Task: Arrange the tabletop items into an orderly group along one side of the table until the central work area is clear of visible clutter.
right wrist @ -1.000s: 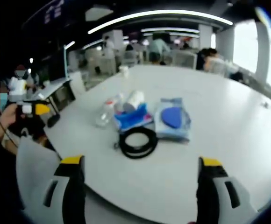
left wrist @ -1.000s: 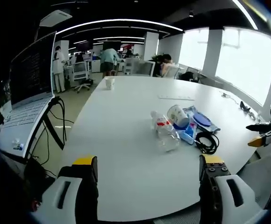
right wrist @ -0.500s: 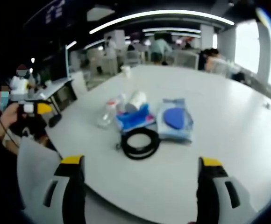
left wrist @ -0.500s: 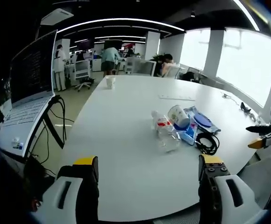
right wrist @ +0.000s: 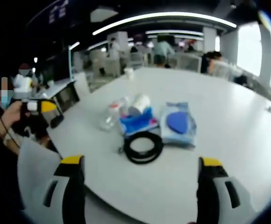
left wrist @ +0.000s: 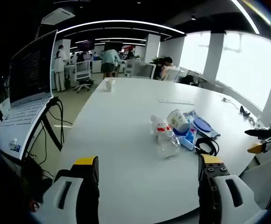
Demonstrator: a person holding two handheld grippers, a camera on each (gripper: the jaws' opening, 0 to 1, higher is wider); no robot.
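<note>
On the white table [left wrist: 126, 116] lies a small cluster: a clear plastic bottle [left wrist: 165, 136] on its side, a paper cup [left wrist: 178, 119] tipped over, a blue packet [left wrist: 188, 135], a blue pouch [left wrist: 202, 126] and a coiled black cable [left wrist: 206, 145]. The right gripper view has the same cluster: bottle [right wrist: 110, 116], cup [right wrist: 139, 104], blue packet [right wrist: 138, 124], pouch [right wrist: 178, 124], cable [right wrist: 143, 147]. My left gripper [left wrist: 145, 161] is open, short of the table's near edge. My right gripper [right wrist: 140, 161] is open too, its jaws wide apart before the cable.
A lone paper cup [left wrist: 110, 83] stands at the table's far end. A laptop [left wrist: 28, 88] on a stand sits to the left, with cables hanging. Small dark items [left wrist: 244, 111] lie near the right edge. People and office chairs fill the background.
Both views have shifted slightly with the hands; the cluster sits a little lower in the right gripper view. The items themselves have not moved.
</note>
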